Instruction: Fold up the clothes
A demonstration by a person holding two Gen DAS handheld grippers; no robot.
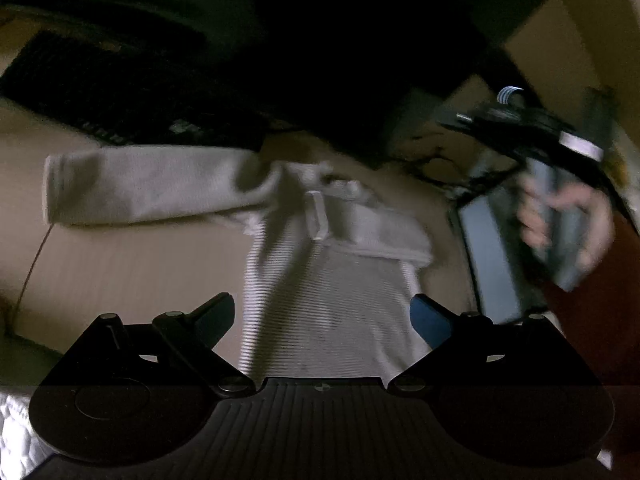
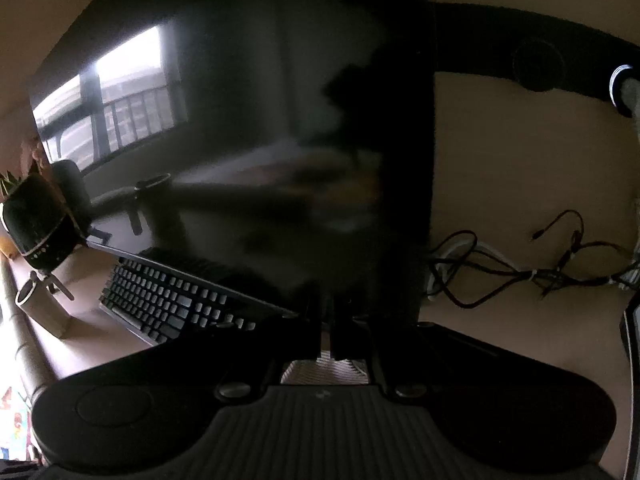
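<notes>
The striped shirt (image 1: 328,280) lies spread on the desk (image 1: 120,264). The left gripper (image 1: 322,316) hangs wide open above it, empty. The right gripper (image 2: 328,332) points at the monitor (image 2: 248,120), its fingers drawn nearly together; whether it holds anything I cannot tell.

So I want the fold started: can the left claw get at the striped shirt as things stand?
Probably yes. The left claw is open above the striped shirt, which lies flat on the desk with nothing between them.
</notes>
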